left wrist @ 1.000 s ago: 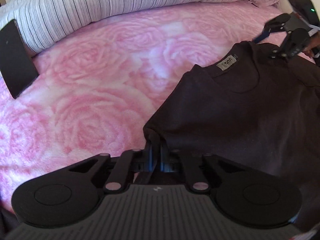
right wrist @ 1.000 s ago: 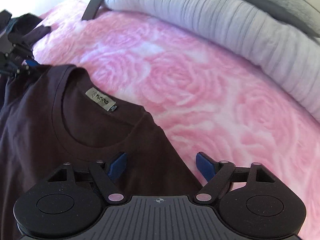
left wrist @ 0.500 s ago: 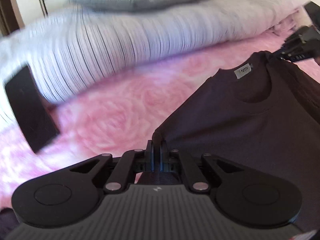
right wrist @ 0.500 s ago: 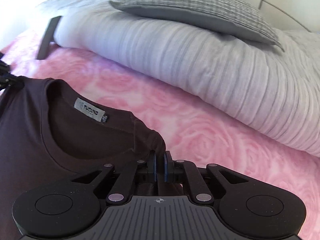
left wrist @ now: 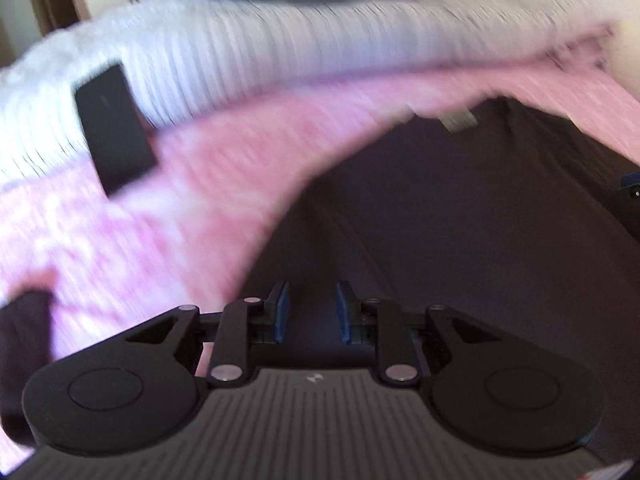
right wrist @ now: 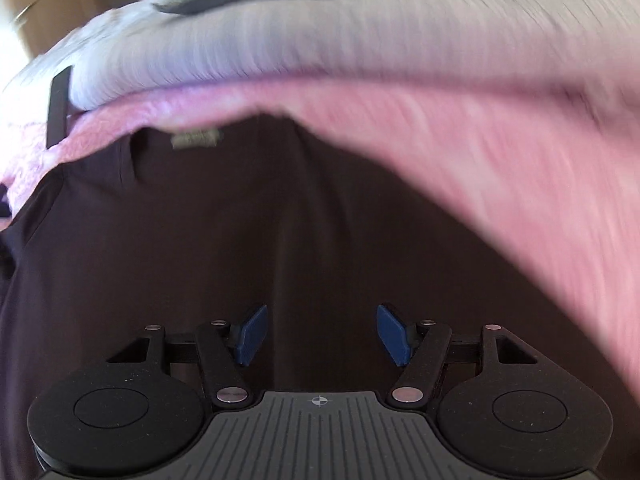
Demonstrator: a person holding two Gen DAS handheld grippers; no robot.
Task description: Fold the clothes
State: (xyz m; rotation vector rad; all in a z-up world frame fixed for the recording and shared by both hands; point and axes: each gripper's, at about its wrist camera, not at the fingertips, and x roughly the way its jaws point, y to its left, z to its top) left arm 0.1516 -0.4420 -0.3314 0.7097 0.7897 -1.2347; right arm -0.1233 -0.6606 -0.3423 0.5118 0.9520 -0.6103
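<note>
Phone (left wrist: 114, 128) against striped duvet (left wrist: 280, 40) — beyond dark shirt (right wrist: 240, 220).

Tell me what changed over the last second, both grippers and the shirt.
Both grippers let go: the left gripper and right gripper, shut on the dark T-shirt half a second ago, now stand open above it. The shirt lies on the pink bedspread. The black case stayed put.

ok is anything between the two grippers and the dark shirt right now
Nothing visible. The left gripper and right gripper both have open jaws directly over the dark shirt, with only its bare fabric ahead on the pink bedspread.
</note>
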